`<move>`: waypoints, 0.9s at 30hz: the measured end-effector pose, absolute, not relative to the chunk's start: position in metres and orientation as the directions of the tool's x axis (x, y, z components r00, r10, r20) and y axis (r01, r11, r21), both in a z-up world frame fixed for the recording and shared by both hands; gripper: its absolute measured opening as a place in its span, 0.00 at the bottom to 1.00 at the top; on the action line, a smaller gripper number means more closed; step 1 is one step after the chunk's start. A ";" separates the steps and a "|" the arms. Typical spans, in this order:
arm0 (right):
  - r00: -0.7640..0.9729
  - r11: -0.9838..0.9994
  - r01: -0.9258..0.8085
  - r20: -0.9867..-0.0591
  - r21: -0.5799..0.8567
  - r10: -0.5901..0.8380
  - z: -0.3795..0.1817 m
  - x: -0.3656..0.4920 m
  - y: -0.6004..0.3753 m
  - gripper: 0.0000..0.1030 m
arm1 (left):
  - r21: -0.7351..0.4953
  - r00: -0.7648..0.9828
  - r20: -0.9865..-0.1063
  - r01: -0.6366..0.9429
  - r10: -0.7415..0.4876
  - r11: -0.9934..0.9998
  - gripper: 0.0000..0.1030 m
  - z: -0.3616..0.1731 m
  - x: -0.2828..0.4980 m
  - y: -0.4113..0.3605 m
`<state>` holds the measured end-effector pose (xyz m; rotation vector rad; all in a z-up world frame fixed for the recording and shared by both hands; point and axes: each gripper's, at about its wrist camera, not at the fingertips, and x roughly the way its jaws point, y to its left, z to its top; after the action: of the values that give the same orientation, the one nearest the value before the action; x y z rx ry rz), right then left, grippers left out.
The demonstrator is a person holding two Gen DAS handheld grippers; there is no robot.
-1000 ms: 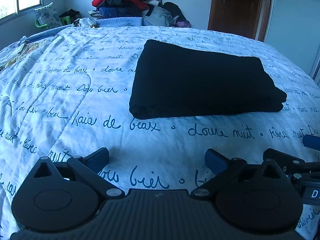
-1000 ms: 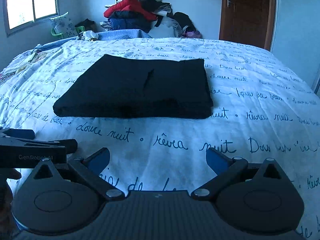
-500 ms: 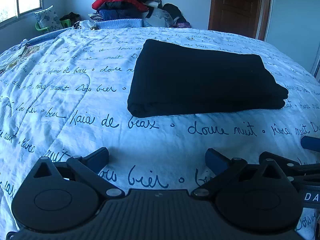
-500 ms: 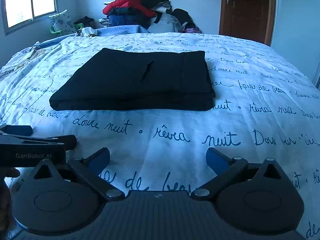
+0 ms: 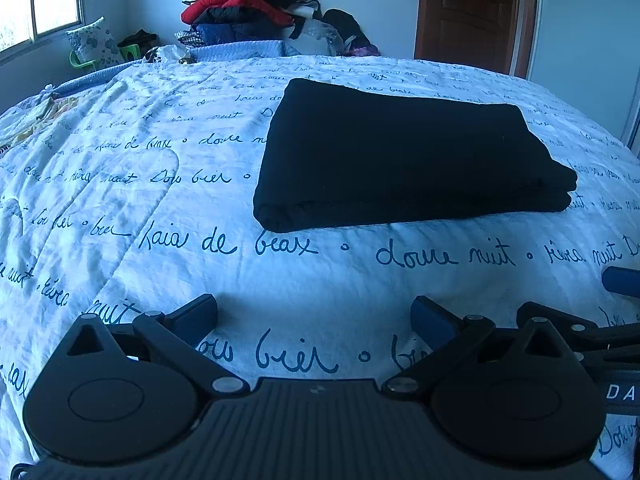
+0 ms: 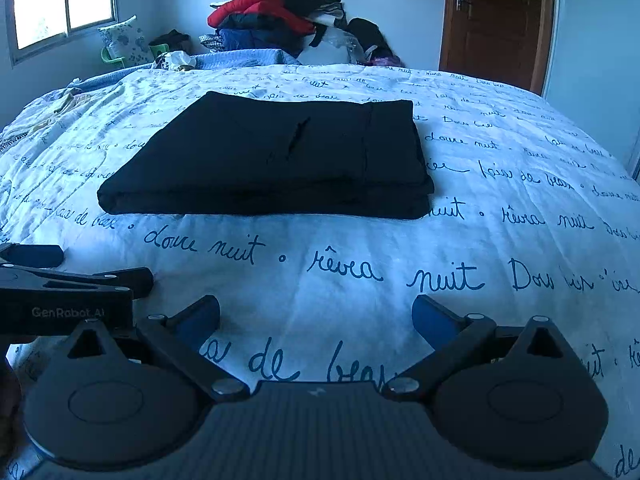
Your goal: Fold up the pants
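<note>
The black pants (image 5: 400,156) lie folded into a flat rectangular stack in the middle of the bed, also seen as the black pants (image 6: 276,156) in the right wrist view. My left gripper (image 5: 314,314) hovers open over the bedspread, well short of the stack's near edge, with nothing between its blue pads. My right gripper (image 6: 316,316) is open too, empty, and the same distance back from the pants. The left gripper (image 6: 60,280) shows at the left edge of the right wrist view. The right gripper (image 5: 616,308) shows at the right edge of the left wrist view.
A white bedspread (image 5: 140,208) with blue handwriting covers the bed. A pile of clothes (image 6: 280,12) is heaped against the far wall. A brown door (image 6: 496,20) stands at the back right, a window (image 6: 60,0) at the back left, with a patterned pillow (image 6: 124,40) below it.
Both grippers have drawn back a little from the folded pants and dropped slightly lower. The pants have not moved. Both grippers stayed open.
</note>
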<state>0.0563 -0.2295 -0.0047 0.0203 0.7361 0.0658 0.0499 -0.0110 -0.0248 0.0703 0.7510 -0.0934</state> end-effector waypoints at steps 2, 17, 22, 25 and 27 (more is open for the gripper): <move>0.740 0.998 -0.054 -0.670 0.038 0.065 -0.006 0.056 -0.229 1.00 | 0.035 0.730 -0.681 0.112 -0.059 0.993 1.00 -0.025 0.049 -0.011; 0.742 0.998 -0.055 -0.667 0.028 0.060 -0.013 0.056 -0.228 1.00 | 0.019 0.736 -0.674 0.106 -0.066 0.994 1.00 -0.028 0.049 -0.010; 0.742 0.998 -0.055 -0.667 0.028 0.060 -0.013 0.056 -0.229 1.00 | 0.017 0.735 -0.674 0.106 -0.067 0.994 1.00 -0.029 0.049 -0.010; 0.743 0.998 -0.055 -0.667 0.027 0.059 -0.013 0.056 -0.229 1.00 | 0.017 0.736 -0.674 0.106 -0.067 0.994 1.00 -0.029 0.049 -0.010; 0.743 0.998 -0.055 -0.667 0.026 0.058 -0.013 0.056 -0.229 1.00 | 0.016 0.735 -0.674 0.106 -0.067 0.994 1.00 -0.029 0.049 -0.010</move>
<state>0.0558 -0.2287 -0.0130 0.0043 0.7314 0.0622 0.0492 -0.0096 -0.0288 0.0547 0.7386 -0.0953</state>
